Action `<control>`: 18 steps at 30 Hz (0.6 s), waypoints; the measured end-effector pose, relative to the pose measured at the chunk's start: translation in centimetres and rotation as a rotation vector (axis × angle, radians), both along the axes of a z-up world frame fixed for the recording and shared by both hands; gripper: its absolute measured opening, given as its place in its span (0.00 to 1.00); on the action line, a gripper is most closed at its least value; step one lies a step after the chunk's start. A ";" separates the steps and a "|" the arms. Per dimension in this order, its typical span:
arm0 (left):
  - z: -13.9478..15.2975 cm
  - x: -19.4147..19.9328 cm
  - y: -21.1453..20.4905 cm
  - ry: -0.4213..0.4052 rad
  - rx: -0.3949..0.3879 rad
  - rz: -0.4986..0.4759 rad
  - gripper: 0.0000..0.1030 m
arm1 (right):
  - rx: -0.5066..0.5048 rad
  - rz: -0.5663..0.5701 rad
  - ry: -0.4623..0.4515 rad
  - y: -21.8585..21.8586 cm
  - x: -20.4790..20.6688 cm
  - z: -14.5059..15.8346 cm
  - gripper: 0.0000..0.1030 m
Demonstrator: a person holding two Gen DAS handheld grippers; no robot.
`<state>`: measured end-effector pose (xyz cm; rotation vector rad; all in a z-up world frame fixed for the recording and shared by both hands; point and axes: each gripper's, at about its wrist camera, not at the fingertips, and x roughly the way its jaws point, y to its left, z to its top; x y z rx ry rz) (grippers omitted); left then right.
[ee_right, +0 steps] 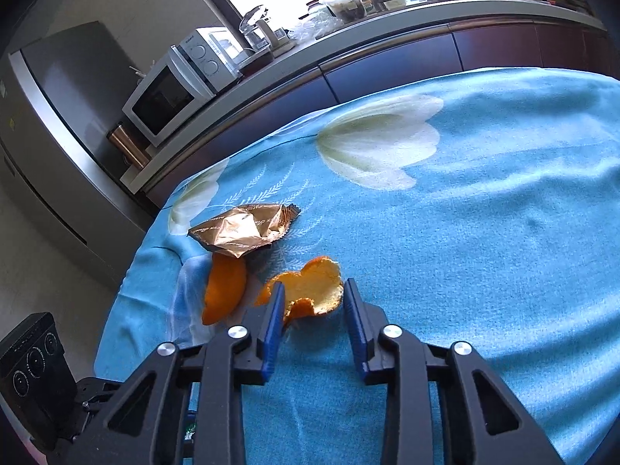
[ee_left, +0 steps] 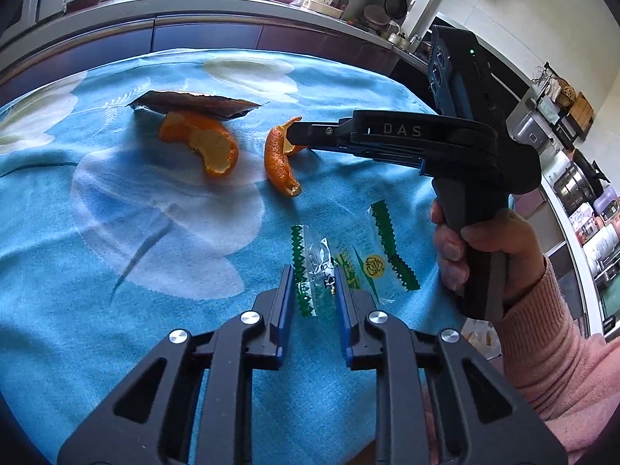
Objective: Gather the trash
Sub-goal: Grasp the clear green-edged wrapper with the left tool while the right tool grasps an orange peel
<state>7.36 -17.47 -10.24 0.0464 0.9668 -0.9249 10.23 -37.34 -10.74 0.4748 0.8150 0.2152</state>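
Blue tablecloth with white flower print covers the table and fills most of both views; dark kitchen cabinets and a cluttered counter run along the top. Microwave, white, upper left of the right wrist view. Right gripper, black with blue pads, lower centre of its own view; jaws narrowed around a curled orange peel, left pad touching the peel, right pad just beside it, contact there not clear. In the left wrist view this gripper enters from the right, held by a hand in a pink sleeve, tips at that peel at frame centre. Left gripper, lower centre of its view; jaws drawn close on either side of a clear candy wrapper with green zigzag edges, pads flanking its left part, whether they press it cannot be told. Copper foil wrapper, left of centre, resting partly over a second orange peel.
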 end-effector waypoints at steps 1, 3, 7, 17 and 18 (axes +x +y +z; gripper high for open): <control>0.3 -0.2 -0.3 0.002 -0.002 0.002 0.19 | -0.001 -0.001 0.001 0.0 0.0 0.0 0.23; 0.5 -0.3 0.4 0.001 -0.008 0.009 0.19 | -0.007 0.003 -0.002 0.1 -0.2 0.1 0.20; 1.0 -0.1 1.5 -0.002 -0.025 0.026 0.18 | -0.014 0.005 -0.008 0.3 -0.6 0.3 0.12; 2.2 0.2 5.9 -0.028 -0.044 0.103 0.17 | 0.021 0.019 -0.046 0.8 -2.1 1.3 0.02; 2.3 0.2 6.4 -0.026 -0.047 0.112 0.17 | 0.023 0.024 -0.049 1.0 -2.3 1.5 0.02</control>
